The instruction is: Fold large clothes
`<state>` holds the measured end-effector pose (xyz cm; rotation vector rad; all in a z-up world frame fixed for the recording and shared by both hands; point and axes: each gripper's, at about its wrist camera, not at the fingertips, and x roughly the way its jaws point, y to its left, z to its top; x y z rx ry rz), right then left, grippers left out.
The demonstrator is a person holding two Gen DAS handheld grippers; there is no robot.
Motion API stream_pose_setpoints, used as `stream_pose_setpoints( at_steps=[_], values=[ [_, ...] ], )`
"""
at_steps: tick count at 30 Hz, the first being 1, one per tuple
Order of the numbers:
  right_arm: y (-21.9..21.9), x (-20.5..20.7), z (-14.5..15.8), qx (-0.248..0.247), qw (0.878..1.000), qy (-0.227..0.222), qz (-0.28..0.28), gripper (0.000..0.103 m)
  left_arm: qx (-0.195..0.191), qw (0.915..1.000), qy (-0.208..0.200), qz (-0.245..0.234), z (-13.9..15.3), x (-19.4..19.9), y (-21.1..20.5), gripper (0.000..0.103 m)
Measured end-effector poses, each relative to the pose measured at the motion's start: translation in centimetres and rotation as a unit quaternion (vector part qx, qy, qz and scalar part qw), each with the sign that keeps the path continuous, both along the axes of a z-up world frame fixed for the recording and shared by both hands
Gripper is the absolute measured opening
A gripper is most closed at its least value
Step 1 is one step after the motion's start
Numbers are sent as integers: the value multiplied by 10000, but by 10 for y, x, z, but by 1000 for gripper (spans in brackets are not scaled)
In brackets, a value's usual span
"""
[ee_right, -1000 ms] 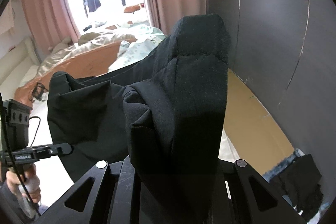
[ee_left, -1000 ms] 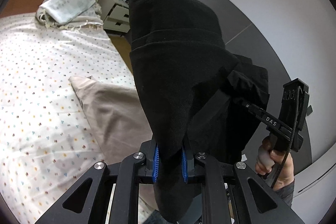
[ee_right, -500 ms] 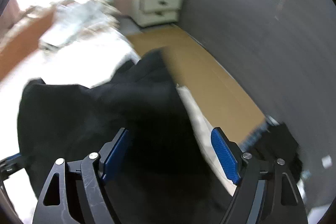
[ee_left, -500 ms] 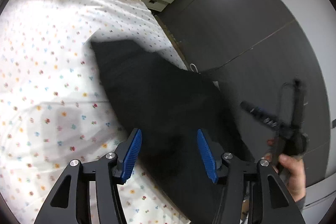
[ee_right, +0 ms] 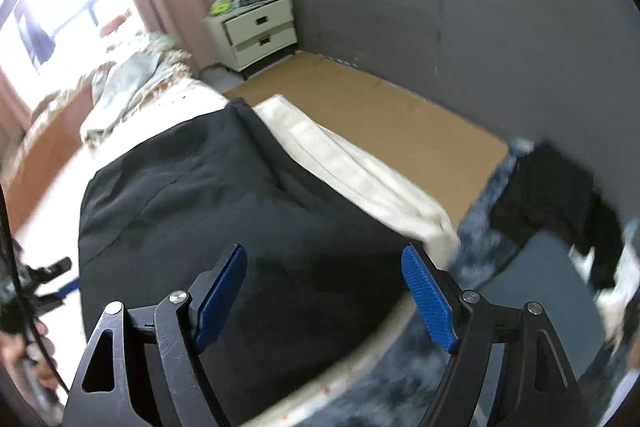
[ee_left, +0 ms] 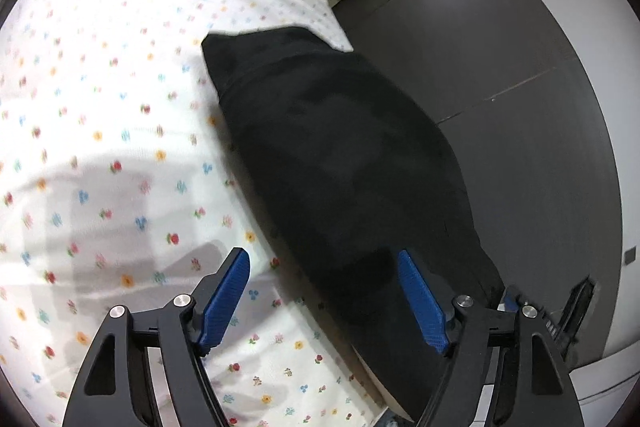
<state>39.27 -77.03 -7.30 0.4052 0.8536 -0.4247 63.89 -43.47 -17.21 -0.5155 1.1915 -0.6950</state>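
Observation:
A large black garment lies spread along the right edge of the bed with the flower-print sheet. It also shows in the right wrist view, lying flat near the mattress corner. My left gripper is open and empty just above the garment's near end. My right gripper is open and empty above the garment. The left gripper shows at the left edge of the right wrist view.
A crumpled pale blanket lies at the bed's far end. A white nightstand stands by the dark wall. Brown cardboard covers the floor beside the bed. More dark clothes lie on a blue rug at right.
Both grippers let go of the black garment and opened. The garment dropped from hanging in the air to lying on the bed, and both grippers now point down at it.

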Motion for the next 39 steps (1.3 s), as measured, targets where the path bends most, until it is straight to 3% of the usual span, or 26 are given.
stream_pose_setpoints(
  at_steps=[8, 13, 21, 23, 26, 31, 35, 36, 38, 39],
  values=[
    [-36, -17, -56, 1343, 9898, -317, -364, 79, -245, 9997, 76, -1, -8, 6, -11, 76],
    [-48, -4, -91, 2477, 9657, -702, -336, 79, -314, 9995, -11, -100, -3, 7, -24, 67],
    [-56, 25, -115, 3285, 9384, -1015, -352, 76, -238, 9995, -137, -128, -2, 7, -33, 57],
    [-57, 26, -114, 3278, 9372, -1141, -355, 42, -264, 9994, -201, -121, 4, 6, -32, 52],
    [-55, 24, -97, 3016, 9447, -1283, -140, 22, -388, 9988, -244, -149, 13, 13, -38, 49],
    [-50, 5, -70, 2694, 9494, -1596, -224, 18, -433, 9986, -208, -230, 21, 18, -62, 48],
    [-49, -8, -70, 2411, 9587, -1419, -514, 19, -294, 9988, -238, -302, 23, 16, -75, 49],
    [-50, -8, -74, 2408, 9597, -1342, -542, 21, -227, 9991, -247, -276, 21, 15, -76, 50],
    [-54, -8, -84, 2548, 9584, -1143, -588, 36, -188, 9992, -223, -269, 19, 14, -75, 52],
    [-54, -9, -88, 2530, 9602, -991, -652, 39, -255, 9992, -150, -263, 17, 13, -71, 52]
  ],
)
